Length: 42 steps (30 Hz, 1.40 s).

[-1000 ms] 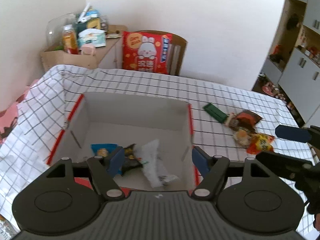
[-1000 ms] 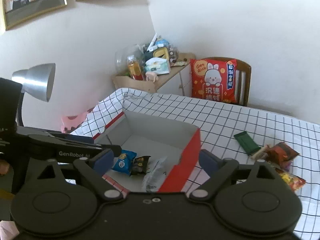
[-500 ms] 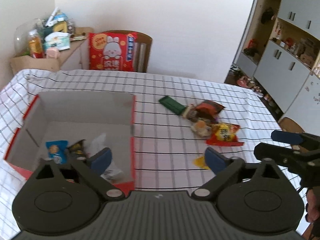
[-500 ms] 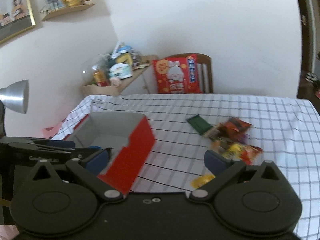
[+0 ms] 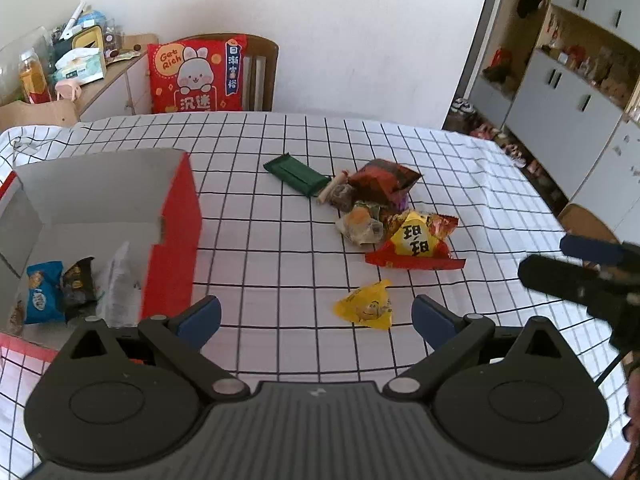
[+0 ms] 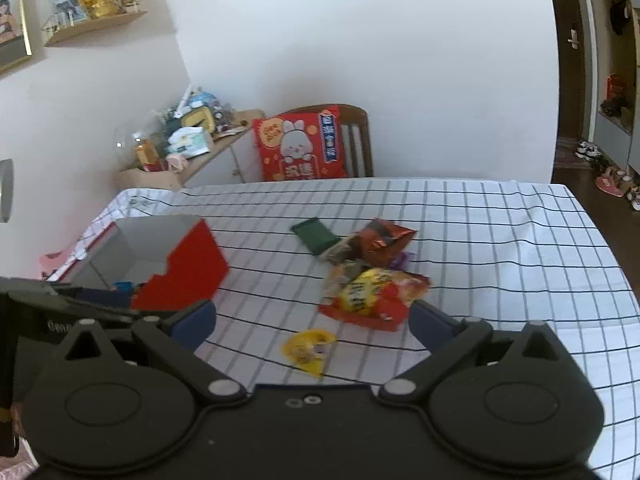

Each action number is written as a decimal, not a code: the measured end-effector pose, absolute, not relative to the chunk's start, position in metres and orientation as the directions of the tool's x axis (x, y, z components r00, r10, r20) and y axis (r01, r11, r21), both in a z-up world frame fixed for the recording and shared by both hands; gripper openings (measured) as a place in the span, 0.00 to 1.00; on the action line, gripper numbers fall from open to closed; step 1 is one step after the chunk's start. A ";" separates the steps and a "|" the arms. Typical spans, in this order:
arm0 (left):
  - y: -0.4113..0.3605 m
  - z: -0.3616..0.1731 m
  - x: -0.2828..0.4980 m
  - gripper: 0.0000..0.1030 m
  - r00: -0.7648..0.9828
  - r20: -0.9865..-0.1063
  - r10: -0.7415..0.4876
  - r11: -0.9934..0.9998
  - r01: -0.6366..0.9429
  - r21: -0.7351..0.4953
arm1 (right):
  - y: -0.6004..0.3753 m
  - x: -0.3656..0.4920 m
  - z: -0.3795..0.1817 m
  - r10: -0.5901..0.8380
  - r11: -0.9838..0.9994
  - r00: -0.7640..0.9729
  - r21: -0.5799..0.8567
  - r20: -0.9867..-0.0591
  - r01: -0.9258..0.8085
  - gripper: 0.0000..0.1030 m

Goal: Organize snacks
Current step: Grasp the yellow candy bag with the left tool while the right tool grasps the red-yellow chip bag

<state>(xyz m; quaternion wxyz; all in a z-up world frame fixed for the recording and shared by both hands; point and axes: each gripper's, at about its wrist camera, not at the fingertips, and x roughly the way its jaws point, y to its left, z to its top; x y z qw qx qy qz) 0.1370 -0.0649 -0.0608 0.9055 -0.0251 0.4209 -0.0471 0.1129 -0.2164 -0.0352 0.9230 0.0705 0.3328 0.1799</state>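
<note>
An open cardboard box with red outer walls and a pale grey inside is seen on the white, black-gridded tablecloth. Inside the box, against its near wall, three packets are held: a small blue snack packet, a small black snack packet touching it, and a clear crinkled plastic wrapper beside that.

To the right of the box, well apart from it, a loose heap of snacks is laid on the cloth: a flat dark green bar, a dark red foil bag, a pale wrapped bun, and a red bag with a yellow label. Nearer than the heap, a small yellow triangular packet is found alone.

The left gripper is held with its jaws spread wide and nothing between the pads; the yellow packet is framed between the blue fingertips, but lies flat on the cloth untouched. The right gripper is likewise spread wide and empty, with the yellow packet framed between its tips and the red bag just beyond.
</note>
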 end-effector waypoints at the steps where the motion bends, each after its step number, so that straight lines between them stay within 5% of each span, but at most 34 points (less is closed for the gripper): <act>1: -0.069 -0.064 0.140 0.99 0.640 -0.762 -0.100 0.995 0.063 -0.078 | -0.220 0.118 -0.037 0.373 0.928 0.712 0.247 -0.594 -0.280 1.00; 32: -0.128 -0.149 0.226 0.98 0.491 -0.871 -0.030 0.998 0.063 0.002 | -0.217 0.270 -0.139 0.289 0.951 0.490 0.306 -0.822 -0.048 0.98; 42: -0.129 -0.161 0.234 0.61 0.444 -0.895 -0.053 0.998 0.064 -0.028 | -0.213 0.278 -0.148 0.311 0.938 0.459 0.346 -0.832 -0.009 0.86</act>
